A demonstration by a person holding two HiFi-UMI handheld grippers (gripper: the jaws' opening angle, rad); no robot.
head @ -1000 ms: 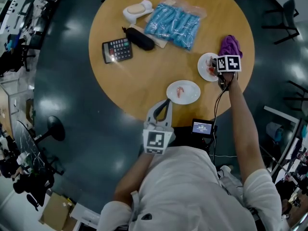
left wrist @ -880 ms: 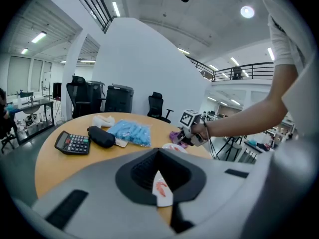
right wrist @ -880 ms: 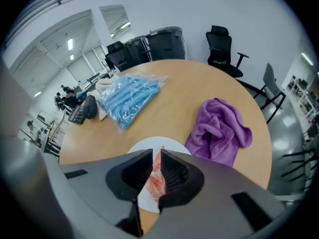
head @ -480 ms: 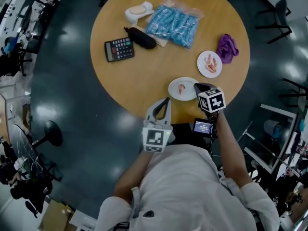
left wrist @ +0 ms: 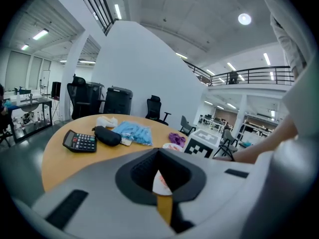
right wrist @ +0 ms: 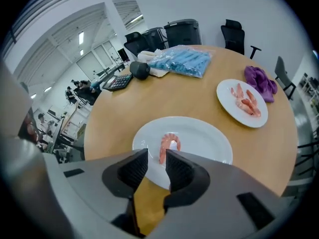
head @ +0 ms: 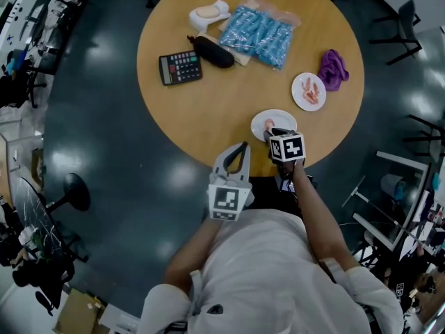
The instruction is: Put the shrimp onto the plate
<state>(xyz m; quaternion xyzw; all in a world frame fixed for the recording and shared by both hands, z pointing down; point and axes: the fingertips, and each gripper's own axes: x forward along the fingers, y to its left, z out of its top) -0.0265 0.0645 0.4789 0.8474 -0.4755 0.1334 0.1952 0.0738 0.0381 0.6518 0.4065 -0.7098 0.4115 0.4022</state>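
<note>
Near the table's front edge stands a white plate (head: 281,117) (right wrist: 209,136) with a pink shrimp (head: 268,125) (right wrist: 168,146) lying on it. My right gripper (head: 273,133) (right wrist: 157,156) hovers at the plate's near rim. Its jaws are opening, with a gap between them and nothing in it; the shrimp lies just beyond the tips. Further right is a second white plate (head: 298,97) (right wrist: 225,97) holding several shrimps (head: 310,91) (right wrist: 246,101). My left gripper (head: 242,149) (left wrist: 158,172) is held off the table's front edge, jaws together and empty.
At the back of the round wooden table (head: 208,110) lie a calculator (head: 180,67), a black case (head: 213,53), a blue packet (head: 261,37) and a white object (head: 208,14). A purple cloth (head: 333,69) lies beside the far plate. Office chairs stand around.
My right gripper has moved from the far plate back to the near plate, towards the person. The left gripper has stayed where it was.
</note>
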